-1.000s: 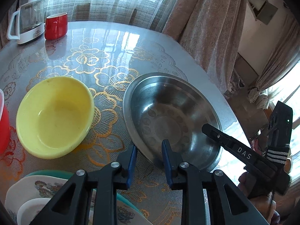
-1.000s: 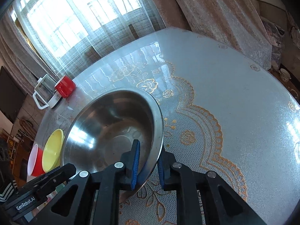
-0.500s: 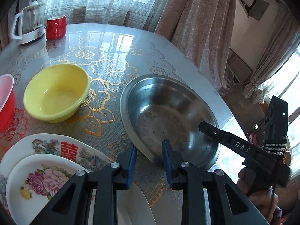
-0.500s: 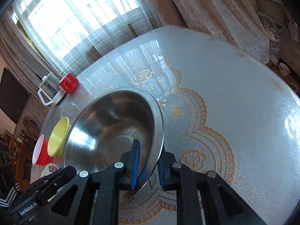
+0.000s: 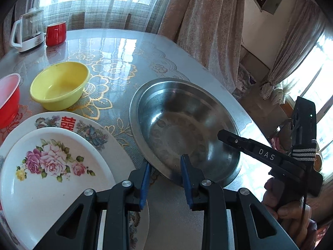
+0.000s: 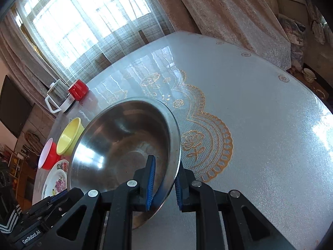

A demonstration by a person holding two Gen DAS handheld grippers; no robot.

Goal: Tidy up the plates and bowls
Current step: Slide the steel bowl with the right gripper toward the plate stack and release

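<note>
Table [image 5: 129, 48]: round, glossy cloth with gold flower print; taken as the landmark for all places below

Steel bowl [image 5: 183, 125]: largest dish, near the table's right edge in the left wrist view. Round, so no long axis; what matters is which rim sector each tool faces. It looks tipped, its right rim higher in the right wrist view; whether the far rim rests on the table I cannot tell

Stacked plates [image 5: 47, 166]: a flowered plate lying on a larger printed one, at the table's near-left, just beside the steel bowl's left rim

Yellow bowl [image 5: 60, 85] and red bowl [image 5: 8, 100]: side by side, farther in on the table than the plates

Right gripper [image 6: 164, 184]: nearly closed, pads clamped on the steel bowl's near-right rim, one pad inside, one outside. This hand carries the bowl

Left gripper [image 5: 166, 179]: jaws partly apart, straddling the bowl's near-left rim; pads do not appear to press the metal, so no hold judged

Judgement: the bowl lies directly ahead of both tools, the right one alone bearing it. The other bowls lie to its left across the table, so any nesting move runs leftward over the plates
</note>
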